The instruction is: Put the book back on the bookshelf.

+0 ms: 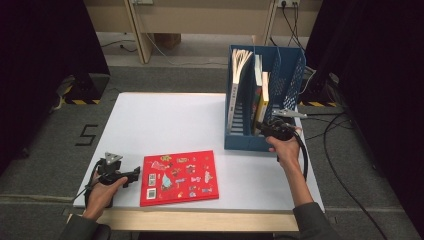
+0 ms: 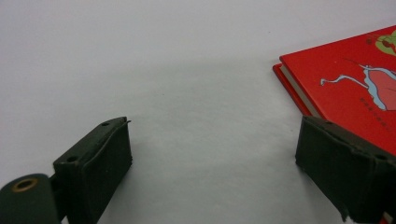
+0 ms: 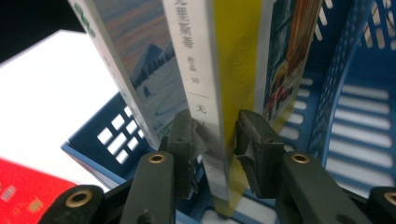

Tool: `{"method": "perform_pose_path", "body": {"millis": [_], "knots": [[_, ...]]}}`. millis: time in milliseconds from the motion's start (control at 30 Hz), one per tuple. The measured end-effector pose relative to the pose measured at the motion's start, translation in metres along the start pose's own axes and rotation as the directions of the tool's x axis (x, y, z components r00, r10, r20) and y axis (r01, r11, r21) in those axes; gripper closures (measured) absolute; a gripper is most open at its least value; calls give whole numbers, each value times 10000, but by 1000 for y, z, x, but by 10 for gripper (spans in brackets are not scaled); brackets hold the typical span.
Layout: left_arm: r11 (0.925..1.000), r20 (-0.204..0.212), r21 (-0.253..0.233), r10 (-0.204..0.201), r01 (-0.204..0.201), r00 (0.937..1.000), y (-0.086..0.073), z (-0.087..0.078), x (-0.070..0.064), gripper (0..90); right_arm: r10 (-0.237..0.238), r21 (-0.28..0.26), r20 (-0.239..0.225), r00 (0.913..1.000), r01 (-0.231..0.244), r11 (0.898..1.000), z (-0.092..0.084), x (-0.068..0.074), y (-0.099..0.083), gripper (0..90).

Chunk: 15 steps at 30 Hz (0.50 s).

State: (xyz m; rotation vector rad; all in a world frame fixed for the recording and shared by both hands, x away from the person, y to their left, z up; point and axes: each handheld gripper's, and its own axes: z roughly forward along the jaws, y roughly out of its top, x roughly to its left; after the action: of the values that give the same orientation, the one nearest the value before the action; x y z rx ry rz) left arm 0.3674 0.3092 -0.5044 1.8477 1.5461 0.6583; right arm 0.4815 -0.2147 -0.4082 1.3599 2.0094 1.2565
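A white table (image 1: 165, 120) is seen from the high view, with a blue file rack (image 1: 240, 140) standing at its far right and a red book (image 1: 178, 177) lying flat near the front edge. The step in hand is judged to be the seating of an upright white-and-yellow book (image 3: 219, 70) into the rack: it is clamped at its lower edge by the right gripper (image 3: 215, 140), one pad on each cover, between a mountain-cover book (image 3: 128, 56) and a colourful book (image 3: 285, 60). The next move is judged to call for the book to be lowered until it bears on the rack floor, then for the jaws to be released without the neighbours being tipped. The left gripper (image 2: 212, 158) is held low over the table just beside the red book's corner, its jaws standing wide apart with nothing between them. Whether the held book's bottom edge already touches the rack floor cannot be told, as it is hidden behind the jaws. The far compartments are cut off, and the small spine lettering is hard to make out.
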Motion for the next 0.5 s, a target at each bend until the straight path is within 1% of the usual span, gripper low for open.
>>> {"method": "perform_pose_path", "body": {"millis": [67, 167, 200, 267, 400, 433, 500], "knots": [[10000, -8, 0, 9, -9, 10000, 0, 0, 0, 94, 8, 17, -89, 10000, -8, 10000, 3, 0, 2, 682], [10000, -4, -4, 3, -3, 10000, 0, 0, 0, 94, -268, 45, -7, 9996, 268, 9996, 5, 0, 6, 681], [10000, -6, -12, 8, -8, 10000, 0, 0, 0, 94, -116, -14, -7, 9999, 116, 9999, 6, -1, 8, 685], [10000, -10, -35, 1, -1, 10000, 0, 0, 0, 94, -147, -89, 110, 9998, 148, 9999, 7, -3, 11, 694], [10000, -9, -38, -2, 2, 10000, 0, 0, 0, 94, 235, -178, 174, 9996, -232, 9996, 8, -7, 18, 701], [10000, -6, -39, -4, 4, 10000, 0, 0, 0, 93, 201, -155, 202, 9996, -198, 9997, 9, -7, 19, 702], [10000, -6, -36, -2, 2, 10000, 0, 0, 0, 94, -81, 71, 268, 9996, 79, 9999, 7, -5, 18, 703]]}}
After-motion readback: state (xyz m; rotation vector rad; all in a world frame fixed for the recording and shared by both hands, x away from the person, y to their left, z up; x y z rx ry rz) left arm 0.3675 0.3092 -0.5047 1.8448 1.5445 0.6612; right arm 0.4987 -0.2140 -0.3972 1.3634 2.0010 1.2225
